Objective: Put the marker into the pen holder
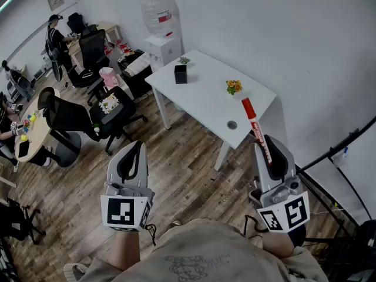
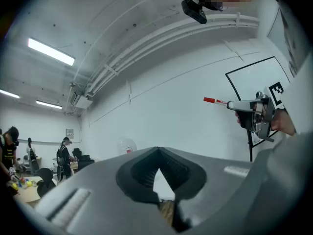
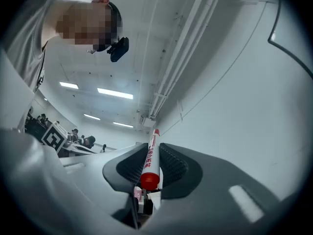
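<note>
A white marker (image 1: 256,129) with red caps is clamped in my right gripper (image 1: 271,157), which is shut on it and held high, well short of the table. The marker (image 3: 150,159) sticks out forward between the jaws in the right gripper view. A black square pen holder (image 1: 181,74) stands on the far left part of the white table (image 1: 202,98). My left gripper (image 1: 133,160) is shut with nothing in it, raised over the wooden floor. In the left gripper view the right gripper (image 2: 254,114) and its marker (image 2: 215,101) show at the right.
A small orange flower pot (image 1: 234,87) and a round cable hole (image 1: 232,124) are on the table; a small plant (image 1: 184,60) stands behind the holder. A water dispenser (image 1: 161,31) is beyond the table. Black office chairs (image 1: 73,119) and people at desks fill the left.
</note>
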Available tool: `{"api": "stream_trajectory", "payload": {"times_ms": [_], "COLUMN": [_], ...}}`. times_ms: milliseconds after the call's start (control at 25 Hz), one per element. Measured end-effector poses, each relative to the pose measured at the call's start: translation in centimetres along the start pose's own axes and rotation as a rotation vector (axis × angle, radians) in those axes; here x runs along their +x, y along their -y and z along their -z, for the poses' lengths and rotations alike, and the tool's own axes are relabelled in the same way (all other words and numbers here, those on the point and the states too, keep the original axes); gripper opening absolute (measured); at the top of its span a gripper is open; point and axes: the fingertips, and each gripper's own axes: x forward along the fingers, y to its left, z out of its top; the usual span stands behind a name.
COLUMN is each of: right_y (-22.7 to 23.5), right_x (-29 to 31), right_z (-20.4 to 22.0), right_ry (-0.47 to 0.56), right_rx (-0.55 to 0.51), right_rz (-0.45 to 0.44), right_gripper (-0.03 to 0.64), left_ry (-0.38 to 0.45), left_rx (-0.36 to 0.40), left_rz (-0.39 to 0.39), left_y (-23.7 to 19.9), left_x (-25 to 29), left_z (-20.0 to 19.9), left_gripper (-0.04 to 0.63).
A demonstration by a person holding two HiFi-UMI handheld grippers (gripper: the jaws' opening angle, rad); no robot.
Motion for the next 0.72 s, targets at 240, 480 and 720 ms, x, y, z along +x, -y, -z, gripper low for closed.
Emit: {"api": "stream_trajectory", "payload": {"times_ms": [240,480,720], "right_y": [1.8,2.3,3.0], "right_x": [-1.0,-2.2,-3.1], "right_z": [-0.3,1.0,2.2], "right_ry": [0.019,-0.042,-0.082], "right_rx": [0.061,0.064,0.089], "right_rz": [-0.015,-0.059,-0.082], "right_gripper": [0.103,0.103,0.103], "left_ry": [-0.008,-0.024,-0.052], "left_rx": [0.006,0.015,0.014], "left_rz": [-0.001,-0.006,-0.014], "left_y": [2.0,4.1,5.7], "left_x": [0.6,0.6,0.3], "left_z": [-0.3,-0.3,0.3], "left_gripper": [0.000,0.000,0.000]}}
